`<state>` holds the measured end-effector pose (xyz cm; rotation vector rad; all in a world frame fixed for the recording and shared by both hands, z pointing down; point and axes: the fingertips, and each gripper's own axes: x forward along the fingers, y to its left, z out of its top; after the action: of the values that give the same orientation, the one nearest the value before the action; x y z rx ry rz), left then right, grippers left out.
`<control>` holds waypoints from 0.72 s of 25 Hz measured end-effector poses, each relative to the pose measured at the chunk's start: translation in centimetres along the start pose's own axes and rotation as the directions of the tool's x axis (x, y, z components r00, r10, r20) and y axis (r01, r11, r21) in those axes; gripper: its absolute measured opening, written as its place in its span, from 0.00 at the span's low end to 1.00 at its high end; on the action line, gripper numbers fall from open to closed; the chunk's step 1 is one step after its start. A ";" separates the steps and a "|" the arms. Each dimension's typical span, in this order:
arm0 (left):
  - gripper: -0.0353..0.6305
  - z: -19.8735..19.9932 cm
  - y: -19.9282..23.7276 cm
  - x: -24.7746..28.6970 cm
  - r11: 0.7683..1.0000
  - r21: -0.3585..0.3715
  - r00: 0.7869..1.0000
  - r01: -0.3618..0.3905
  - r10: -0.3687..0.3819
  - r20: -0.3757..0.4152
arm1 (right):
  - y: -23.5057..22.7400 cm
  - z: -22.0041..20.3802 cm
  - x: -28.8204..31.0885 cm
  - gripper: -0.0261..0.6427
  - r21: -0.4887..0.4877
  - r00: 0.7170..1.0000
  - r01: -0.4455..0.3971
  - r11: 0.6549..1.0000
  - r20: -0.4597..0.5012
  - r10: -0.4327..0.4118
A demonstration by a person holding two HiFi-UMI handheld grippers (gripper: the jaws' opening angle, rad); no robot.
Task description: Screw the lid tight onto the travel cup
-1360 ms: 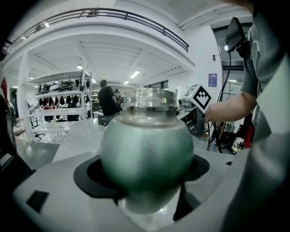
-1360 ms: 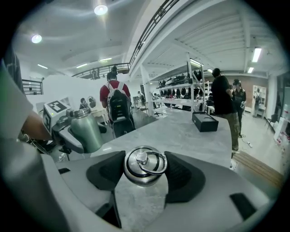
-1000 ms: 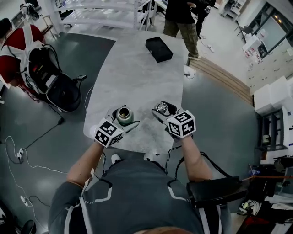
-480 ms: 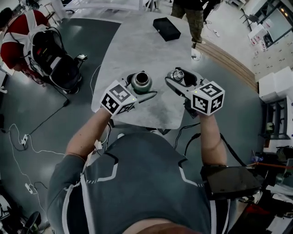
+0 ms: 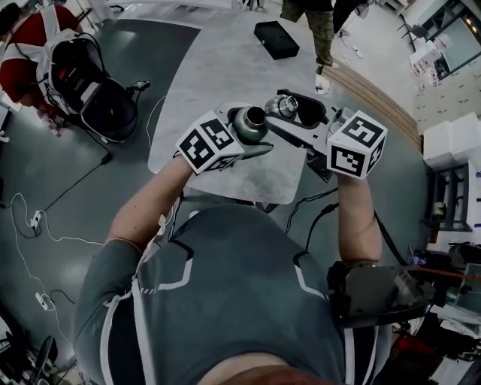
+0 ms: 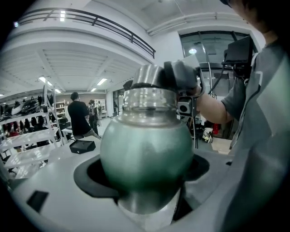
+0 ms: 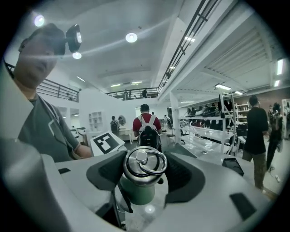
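Both grippers are held up above the grey table [image 5: 225,68]. My left gripper [image 5: 254,137] is shut on the green metal travel cup [image 5: 250,122], whose open mouth faces up. In the left gripper view the cup's round green body [image 6: 146,149] fills the space between the jaws of that gripper [image 6: 145,174]. My right gripper [image 5: 291,110] is shut on the silver lid [image 5: 279,107], just right of the cup's mouth. In the right gripper view the lid [image 7: 141,166], with a metal ring on top and a green lower part, sits between the black pads [image 7: 186,176]. The lid [image 6: 152,74] hangs close to the cup's neck.
A black box [image 5: 276,39] lies at the table's far end, with a person's legs [image 5: 319,22] standing beside it. A black and red backpack [image 5: 83,75] and cables [image 5: 37,225] lie on the floor to the left. Shelving [image 7: 213,131] lines the room.
Both grippers have risen off the table, the left with the cup and the right with the lid. They have come closer, so the lid is now next to the cup's mouth.
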<state>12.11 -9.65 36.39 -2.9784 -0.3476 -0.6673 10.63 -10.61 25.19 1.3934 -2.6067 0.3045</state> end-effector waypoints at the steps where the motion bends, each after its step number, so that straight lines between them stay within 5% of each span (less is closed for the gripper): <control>1: 0.66 0.0 0.0 0.2 1.000 0.003 1.000 0.002 -0.002 -0.007 | 0.3 0.2 0.2 0.47 -0.014 1.000 -0.021 1.000 -0.011 0.021; 10: 0.66 0.9 0.0 1.3 1.000 0.019 0.999 0.019 -0.018 -0.029 | 1.6 0.4 1.0 0.47 -0.141 0.986 -0.144 0.979 -0.108 0.130; 18: 0.66 0.6 -1.2 1.0 0.996 0.069 0.997 0.058 -0.053 -0.061 | 3.1 -1.0 1.6 0.47 -0.169 0.940 -0.294 0.941 -0.231 0.252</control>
<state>12.95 -8.25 36.29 -2.8854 -0.4416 -0.7311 7.27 -9.93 26.21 0.8818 -2.5707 0.2005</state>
